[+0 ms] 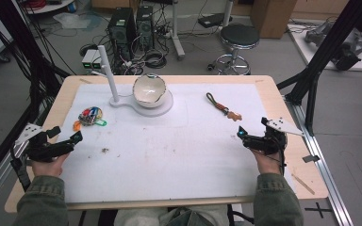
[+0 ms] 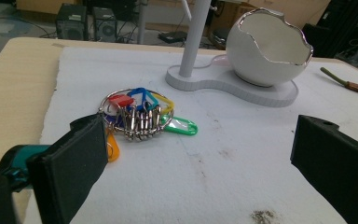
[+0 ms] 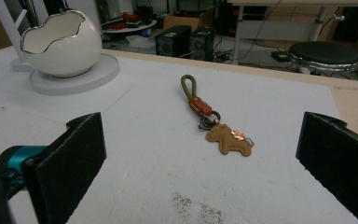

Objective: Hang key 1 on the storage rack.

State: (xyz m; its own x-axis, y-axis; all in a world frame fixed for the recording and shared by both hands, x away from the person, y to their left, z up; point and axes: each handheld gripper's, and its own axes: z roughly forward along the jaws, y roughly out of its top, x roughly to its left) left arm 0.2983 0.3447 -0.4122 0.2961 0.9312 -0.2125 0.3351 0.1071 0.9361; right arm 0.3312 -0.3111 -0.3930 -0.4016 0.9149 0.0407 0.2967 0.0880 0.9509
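A ring of coloured key tags [image 1: 90, 116] [image 2: 140, 114] lies at the left of the white mat. My left gripper [image 1: 66, 136] [image 2: 196, 179] stands open just short of it, nothing between its jaws. At the mat's right lies a keychain with an olive loop and a tan leather animal charm [image 1: 226, 111] [image 3: 216, 126]. Just short of that keychain, my right gripper [image 1: 252, 132] [image 3: 200, 179] stands open and empty. A white egg-shaped bowl [image 1: 149, 89] [image 2: 268, 46] [image 3: 60, 44] with a jagged silver rim sits on a white stand [image 1: 141, 108] at the back centre.
A white post [image 1: 107, 73] rises from the stand's left end. The white mat [image 1: 179, 150] covers most of the wooden table [image 1: 283, 101]. Small dirt specks [image 1: 105, 150] mark the mat. Computer towers, cables and a stool [image 1: 238, 40] stand on the floor beyond.
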